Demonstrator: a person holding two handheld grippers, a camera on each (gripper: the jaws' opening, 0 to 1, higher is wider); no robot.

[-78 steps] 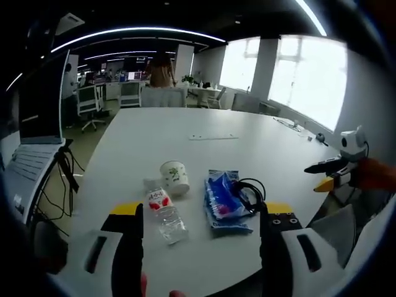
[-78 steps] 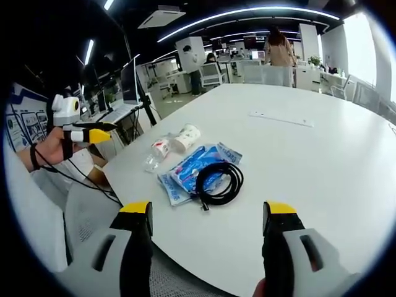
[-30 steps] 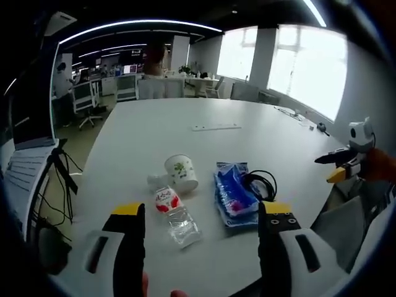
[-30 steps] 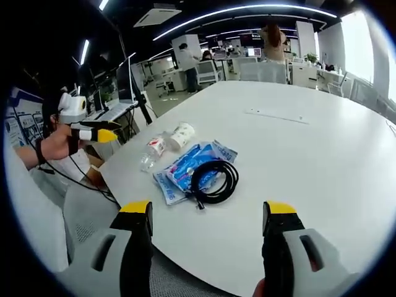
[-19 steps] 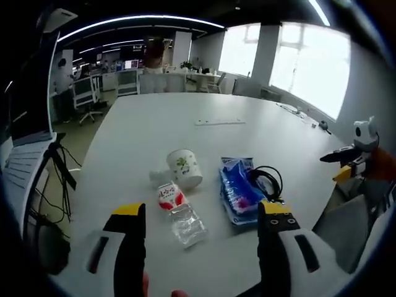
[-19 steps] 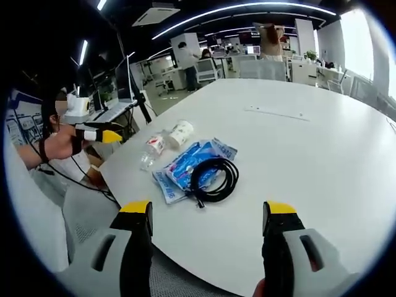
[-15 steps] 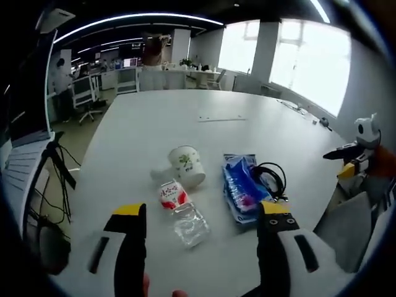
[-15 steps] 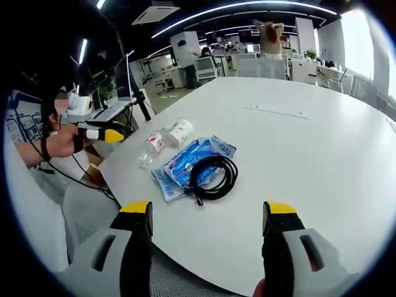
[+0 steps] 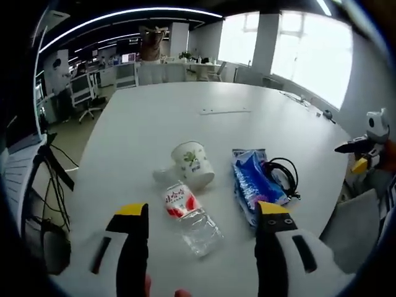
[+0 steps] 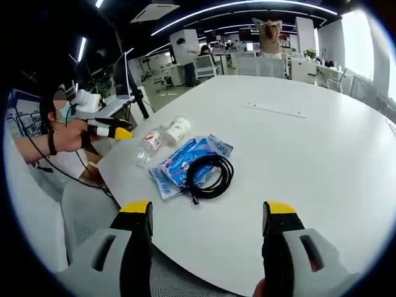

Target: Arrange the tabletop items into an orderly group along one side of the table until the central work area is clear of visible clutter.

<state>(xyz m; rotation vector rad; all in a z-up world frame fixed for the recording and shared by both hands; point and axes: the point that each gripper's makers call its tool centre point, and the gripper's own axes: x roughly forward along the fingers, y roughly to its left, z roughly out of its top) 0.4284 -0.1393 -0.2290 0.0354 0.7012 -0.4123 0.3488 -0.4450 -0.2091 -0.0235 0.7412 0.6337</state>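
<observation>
A clear plastic bottle with a red label lies on the white table, just ahead of my open left gripper. Behind it a white paper cup lies on its side. To the right a blue packet carries a coiled black cable. In the right gripper view the cable rests on the packet, with the bottle and cup beyond. My right gripper stands open short of the table's near edge. The left gripper reaches in from the left, near the bottle.
A thin white strip lies farther along the table, also as the strip in the right gripper view. The person's arm holds the left gripper. Office desks and chairs stand behind. The right gripper hovers off the table's right edge.
My left gripper has moved in over the table toward the bottle and cup, which now look larger and nearer. The right gripper has barely shifted. The items lie where they were.
</observation>
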